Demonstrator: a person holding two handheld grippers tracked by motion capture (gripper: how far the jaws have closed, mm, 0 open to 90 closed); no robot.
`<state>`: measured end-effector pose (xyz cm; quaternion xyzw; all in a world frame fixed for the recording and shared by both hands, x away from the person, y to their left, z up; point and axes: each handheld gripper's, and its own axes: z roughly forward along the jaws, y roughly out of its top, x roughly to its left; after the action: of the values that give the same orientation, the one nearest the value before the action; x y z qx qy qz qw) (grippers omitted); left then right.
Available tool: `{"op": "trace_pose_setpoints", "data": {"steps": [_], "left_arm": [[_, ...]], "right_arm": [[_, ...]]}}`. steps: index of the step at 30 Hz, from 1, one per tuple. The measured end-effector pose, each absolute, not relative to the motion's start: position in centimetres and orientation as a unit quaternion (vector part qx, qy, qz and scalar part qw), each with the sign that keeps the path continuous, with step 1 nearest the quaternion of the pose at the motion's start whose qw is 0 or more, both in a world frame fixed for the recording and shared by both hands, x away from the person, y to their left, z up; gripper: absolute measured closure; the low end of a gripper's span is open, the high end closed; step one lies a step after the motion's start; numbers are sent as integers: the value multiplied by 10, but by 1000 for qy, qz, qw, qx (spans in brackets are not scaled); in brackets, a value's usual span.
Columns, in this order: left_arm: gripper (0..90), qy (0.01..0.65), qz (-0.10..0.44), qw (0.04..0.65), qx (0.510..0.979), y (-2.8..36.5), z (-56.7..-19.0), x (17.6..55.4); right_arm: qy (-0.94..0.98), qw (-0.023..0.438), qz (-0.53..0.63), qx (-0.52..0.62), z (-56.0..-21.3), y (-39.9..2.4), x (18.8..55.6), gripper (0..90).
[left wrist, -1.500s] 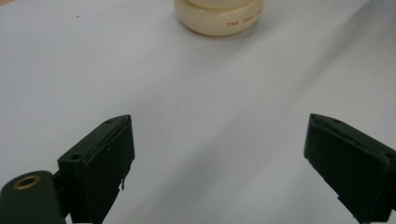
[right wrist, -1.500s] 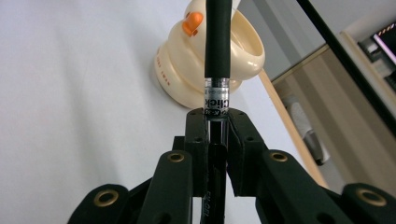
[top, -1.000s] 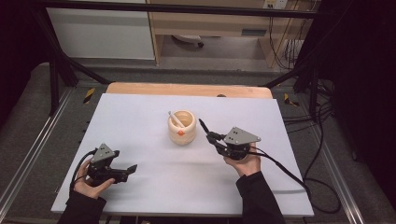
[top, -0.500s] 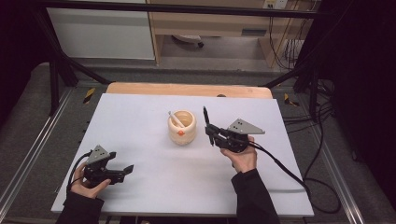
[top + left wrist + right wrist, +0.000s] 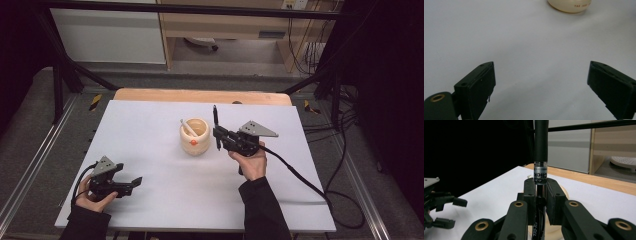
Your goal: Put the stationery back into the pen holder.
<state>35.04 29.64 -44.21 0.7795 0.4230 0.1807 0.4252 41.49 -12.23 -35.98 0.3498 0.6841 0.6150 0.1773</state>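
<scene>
A cream-coloured cup (image 5: 195,137) with an orange mark stands mid-table, a white pen (image 5: 188,127) leaning inside it. My right gripper (image 5: 218,135) hovers just right of the cup, shut on a black pen (image 5: 215,116) held upright. In the right gripper view the black pen (image 5: 541,150) rises between the pads, its silver band just above them. My left gripper (image 5: 134,183) rests low at the table's front left, open with nothing between its jaws. The left gripper view shows the cup's base (image 5: 569,5) far ahead.
The white tabletop (image 5: 150,125) ends in a wooden strip (image 5: 200,96) at the back. A black cable (image 5: 300,180) trails from the right gripper off the table's right edge. Metal rails run along both sides; more cables lie on the floor at right.
My right gripper has moved left and up toward the cup, tilting the black pen upright. The left gripper has barely moved.
</scene>
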Motion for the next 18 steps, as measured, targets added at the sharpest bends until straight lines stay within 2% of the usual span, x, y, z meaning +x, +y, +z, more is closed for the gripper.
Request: {"op": "trace_pose_setpoints", "data": {"steps": [18], "left_arm": [[81, 423, 176, 422, 782, 296, -446, 352]], "right_arm": [[663, 183, 630, 360, -347, -90, 444, 801]]}}
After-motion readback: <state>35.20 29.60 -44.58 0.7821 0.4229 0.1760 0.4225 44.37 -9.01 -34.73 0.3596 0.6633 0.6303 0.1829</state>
